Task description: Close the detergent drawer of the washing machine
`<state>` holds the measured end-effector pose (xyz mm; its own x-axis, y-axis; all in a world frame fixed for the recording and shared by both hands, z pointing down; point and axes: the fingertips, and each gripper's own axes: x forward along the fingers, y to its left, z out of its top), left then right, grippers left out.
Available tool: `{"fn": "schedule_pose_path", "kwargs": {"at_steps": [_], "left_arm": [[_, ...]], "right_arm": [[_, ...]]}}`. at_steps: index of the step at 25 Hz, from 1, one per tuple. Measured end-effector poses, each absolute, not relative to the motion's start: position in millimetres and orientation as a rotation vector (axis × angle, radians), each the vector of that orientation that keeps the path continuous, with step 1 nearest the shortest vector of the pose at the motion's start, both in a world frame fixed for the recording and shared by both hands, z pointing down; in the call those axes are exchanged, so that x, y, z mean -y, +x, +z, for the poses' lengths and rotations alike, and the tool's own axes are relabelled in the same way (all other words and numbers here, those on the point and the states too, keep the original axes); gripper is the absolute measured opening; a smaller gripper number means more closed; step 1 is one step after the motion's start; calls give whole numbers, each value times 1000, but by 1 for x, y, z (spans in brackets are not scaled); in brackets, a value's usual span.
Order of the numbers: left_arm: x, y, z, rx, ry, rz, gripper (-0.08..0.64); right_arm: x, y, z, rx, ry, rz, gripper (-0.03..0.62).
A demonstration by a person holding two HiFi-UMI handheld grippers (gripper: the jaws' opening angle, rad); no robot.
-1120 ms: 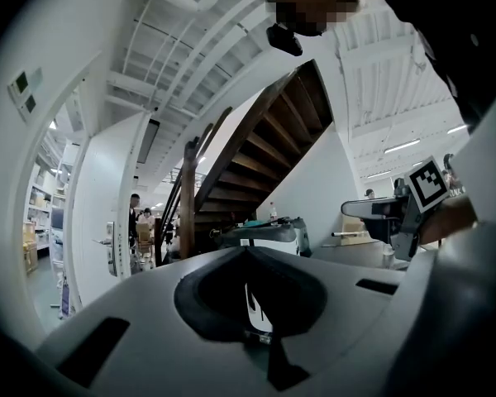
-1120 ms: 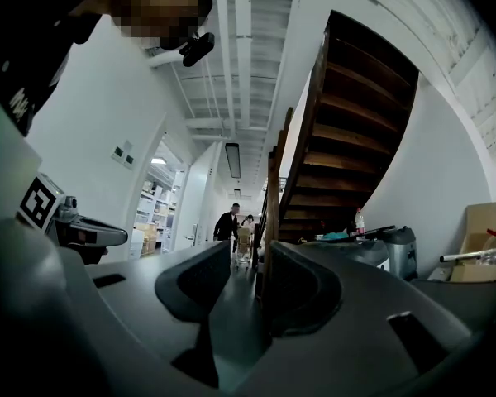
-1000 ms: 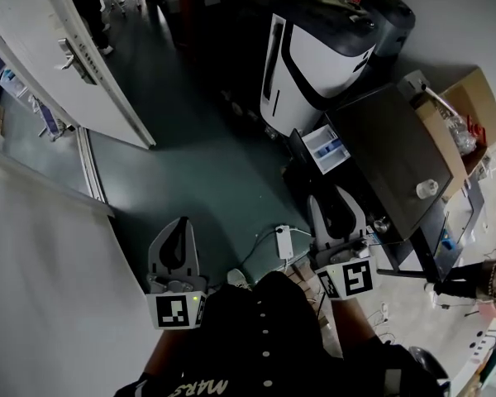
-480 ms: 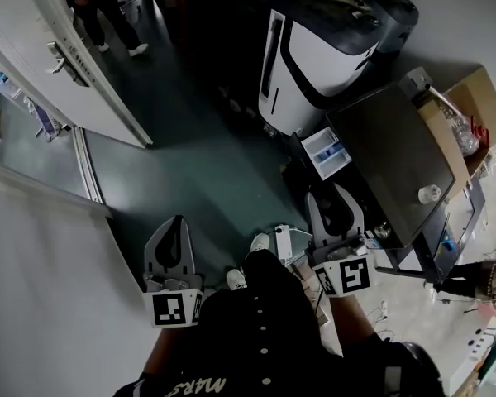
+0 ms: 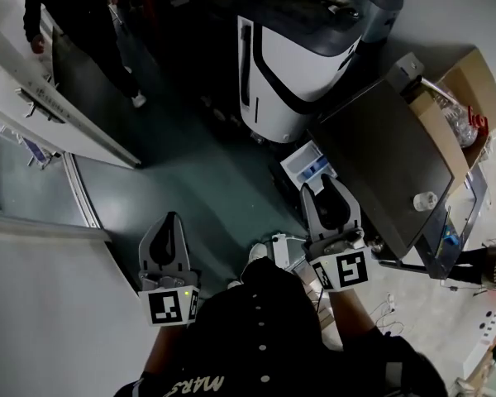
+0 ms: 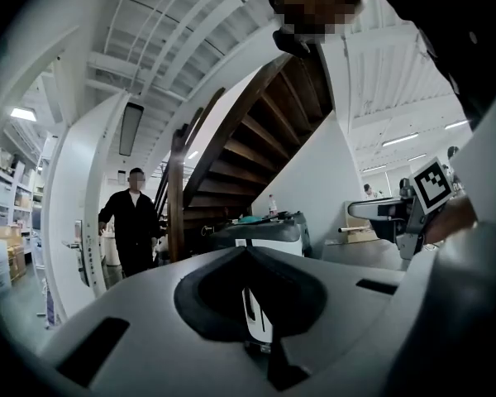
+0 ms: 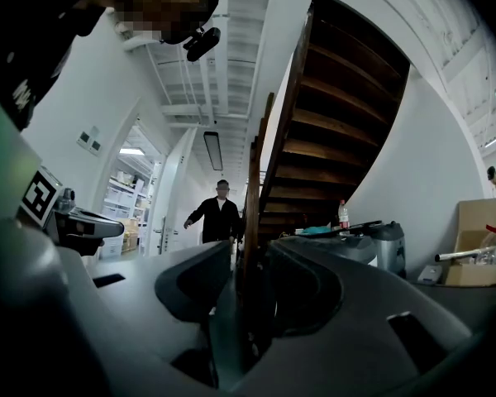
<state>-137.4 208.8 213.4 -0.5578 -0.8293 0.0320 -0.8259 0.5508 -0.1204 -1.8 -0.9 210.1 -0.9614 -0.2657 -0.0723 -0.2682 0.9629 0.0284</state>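
The detergent drawer (image 5: 307, 164) stands pulled out of the front of the washing machine (image 5: 380, 160), its white and blue compartments open to view. It lies just ahead of the tips of the right gripper (image 5: 324, 185), a little to their left and not touching them. The machine's dark flat top runs along the right gripper's right side, and a small clear cup (image 5: 424, 201) stands on it, off to the right of the gripper's body.

The right gripper's jaws stand a narrow slit apart with nothing between them; in the right gripper view only the post of a wooden staircase (image 7: 339, 122) shows through the gap. The left gripper (image 5: 170, 220) is well to the left of the drawer, over bare green floor, with its jaw tips meeting and nothing held.

Beyond the drawer, farther ahead of the right gripper, stands a white-and-black appliance (image 5: 285, 52). Far ahead of the left gripper a person in dark clothes (image 5: 74, 15) stands by a white door (image 5: 41, 98). A cardboard box (image 5: 467, 89) sits beyond the washing machine's far right side.
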Motion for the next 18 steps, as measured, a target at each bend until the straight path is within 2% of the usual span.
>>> {"fn": "schedule_pose_path", "kwargs": {"at_steps": [8, 18], "left_arm": [[-140, -159, 199, -2680, -1524, -210, 14], [-80, -177, 200, -2525, -1752, -201, 14]], "right_arm": [[67, -9, 203, -3036, -535, 55, 144], [92, 5, 204, -2999, -796, 79, 144]]}}
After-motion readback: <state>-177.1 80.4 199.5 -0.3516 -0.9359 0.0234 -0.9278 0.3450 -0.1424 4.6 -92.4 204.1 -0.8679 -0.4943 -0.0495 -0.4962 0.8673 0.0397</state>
